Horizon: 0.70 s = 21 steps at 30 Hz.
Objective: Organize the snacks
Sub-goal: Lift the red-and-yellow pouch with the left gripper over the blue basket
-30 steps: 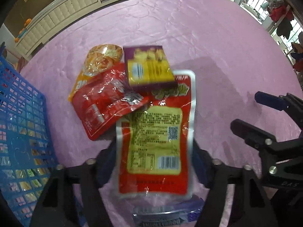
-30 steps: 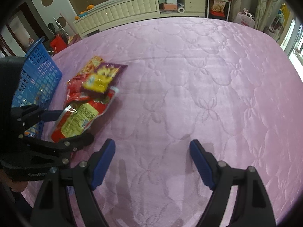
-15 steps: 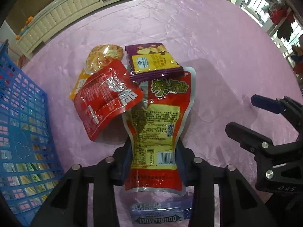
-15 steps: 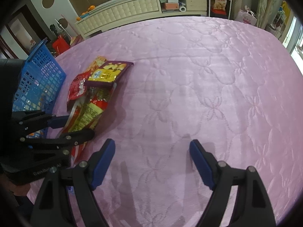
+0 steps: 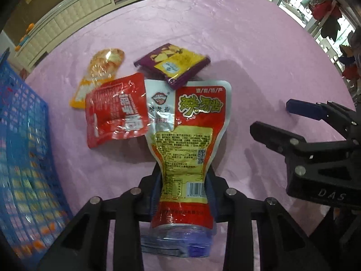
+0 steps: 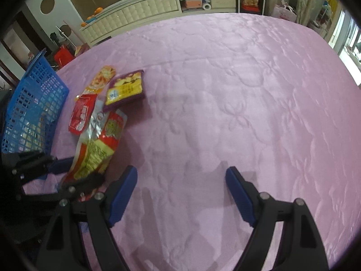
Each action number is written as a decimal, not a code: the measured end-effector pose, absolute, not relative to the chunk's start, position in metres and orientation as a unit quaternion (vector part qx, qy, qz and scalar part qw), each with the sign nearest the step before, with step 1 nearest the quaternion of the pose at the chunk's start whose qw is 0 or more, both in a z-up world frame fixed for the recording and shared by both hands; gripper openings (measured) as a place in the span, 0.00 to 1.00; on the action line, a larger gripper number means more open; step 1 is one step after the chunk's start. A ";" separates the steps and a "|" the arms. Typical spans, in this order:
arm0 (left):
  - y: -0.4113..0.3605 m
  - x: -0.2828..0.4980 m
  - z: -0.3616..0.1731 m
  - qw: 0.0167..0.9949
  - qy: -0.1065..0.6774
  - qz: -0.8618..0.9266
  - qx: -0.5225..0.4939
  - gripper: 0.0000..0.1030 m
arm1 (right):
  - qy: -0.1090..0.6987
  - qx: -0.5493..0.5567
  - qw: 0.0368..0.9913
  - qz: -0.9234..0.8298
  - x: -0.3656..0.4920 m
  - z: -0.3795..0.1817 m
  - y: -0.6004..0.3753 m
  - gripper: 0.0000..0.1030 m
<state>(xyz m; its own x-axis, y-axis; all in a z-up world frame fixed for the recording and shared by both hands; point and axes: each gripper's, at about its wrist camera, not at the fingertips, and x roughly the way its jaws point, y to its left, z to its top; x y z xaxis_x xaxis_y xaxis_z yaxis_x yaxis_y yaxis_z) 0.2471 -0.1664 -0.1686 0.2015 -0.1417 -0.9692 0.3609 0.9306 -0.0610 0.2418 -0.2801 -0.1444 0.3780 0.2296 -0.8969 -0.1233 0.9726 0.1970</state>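
Note:
My left gripper (image 5: 183, 180) is shut on the lower part of a long red and yellow snack pouch (image 5: 189, 133), which it holds above the pink tablecloth (image 5: 225, 33). A smaller red packet (image 5: 116, 111), an orange packet (image 5: 101, 72) and a purple and yellow packet (image 5: 174, 64) lie just beyond it. A blue gum pack (image 5: 180, 241) lies under the gripper. My right gripper (image 6: 180, 194) is open and empty over bare cloth, to the right of the pile; the pouch (image 6: 97, 151) shows at its left.
A blue plastic basket (image 5: 20, 149) stands at the left, close to the snacks; it also shows in the right wrist view (image 6: 31, 113). A cream sideboard (image 6: 144, 9) stands beyond the table's far edge.
My left gripper closed on the red and yellow pouch and lifted it. The purple packet slid off the pouch and turned. The right gripper stayed open and barely moved.

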 end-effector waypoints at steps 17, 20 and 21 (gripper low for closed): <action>-0.138 0.199 -0.084 0.826 0.529 -0.186 0.060 0.31 | 0.511 0.013 0.854 0.100 0.211 -0.071 -0.275 0.82; -0.126 0.194 -0.066 0.838 0.513 -0.174 0.060 0.31 | 0.503 -0.004 0.857 0.109 0.218 -0.061 -0.265 0.82; -0.119 0.194 -0.061 0.842 0.509 -0.170 0.056 0.31 | 0.502 -0.011 0.858 0.112 0.222 -0.060 -0.260 0.82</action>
<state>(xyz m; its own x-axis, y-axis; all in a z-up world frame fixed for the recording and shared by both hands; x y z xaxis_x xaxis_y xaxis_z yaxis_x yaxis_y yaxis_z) 0.1939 -0.1195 -0.0614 0.4249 -0.2286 -0.8759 0.3433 0.9360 -0.0777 0.2217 -0.2602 -0.0598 0.4713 0.1802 -0.8634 -0.2032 0.9748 0.0925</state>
